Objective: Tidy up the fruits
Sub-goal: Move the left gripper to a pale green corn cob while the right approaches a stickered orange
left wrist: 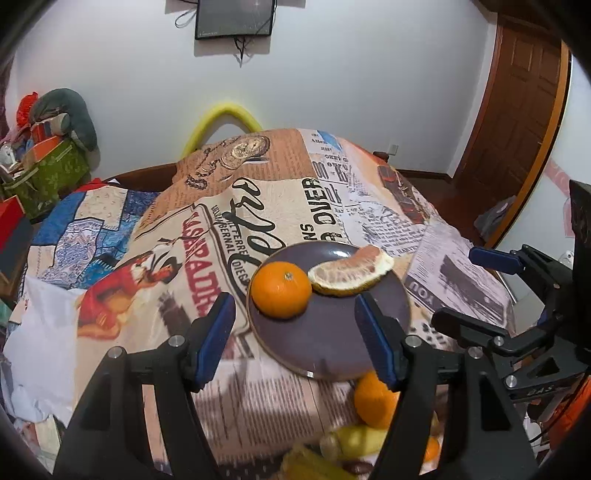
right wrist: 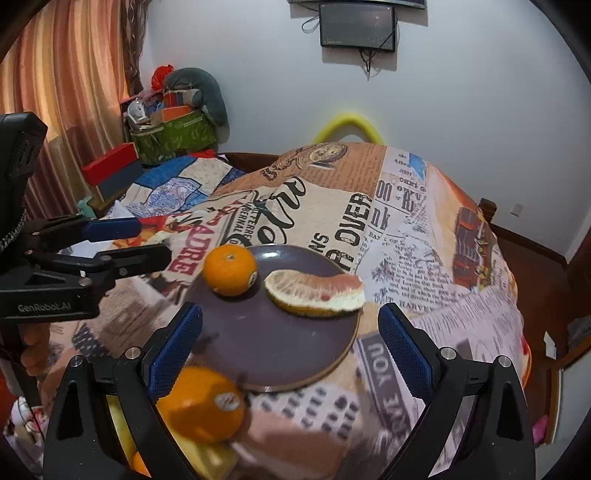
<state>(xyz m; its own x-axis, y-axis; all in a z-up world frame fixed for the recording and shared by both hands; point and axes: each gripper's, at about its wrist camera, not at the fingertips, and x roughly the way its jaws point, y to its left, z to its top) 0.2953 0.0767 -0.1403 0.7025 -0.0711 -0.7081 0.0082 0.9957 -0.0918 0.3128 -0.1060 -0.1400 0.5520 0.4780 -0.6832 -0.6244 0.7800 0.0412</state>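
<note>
A dark purple plate (left wrist: 332, 343) (right wrist: 280, 343) lies on the printed tablecloth. On it sit a whole orange (left wrist: 281, 290) (right wrist: 230, 270) and a pomelo wedge (left wrist: 351, 273) (right wrist: 314, 293) with its rind down. My left gripper (left wrist: 295, 332) hovers open above the plate's near part, nothing between its blue pads. My right gripper (right wrist: 290, 347) is open too, over the plate's near rim, and holds nothing. Just below the plate lie another orange (left wrist: 373, 400) (right wrist: 201, 406) and yellow-green fruit (left wrist: 351, 441) (right wrist: 207, 454), partly hidden by the fingers.
The newspaper-print cloth (left wrist: 258, 206) covers a round table. A patchwork cloth (left wrist: 85, 229) and boxes with a green bag (left wrist: 48, 173) stand at the left. A wooden door (left wrist: 517, 122) is at the right. A dark screen (right wrist: 357, 26) hangs on the wall.
</note>
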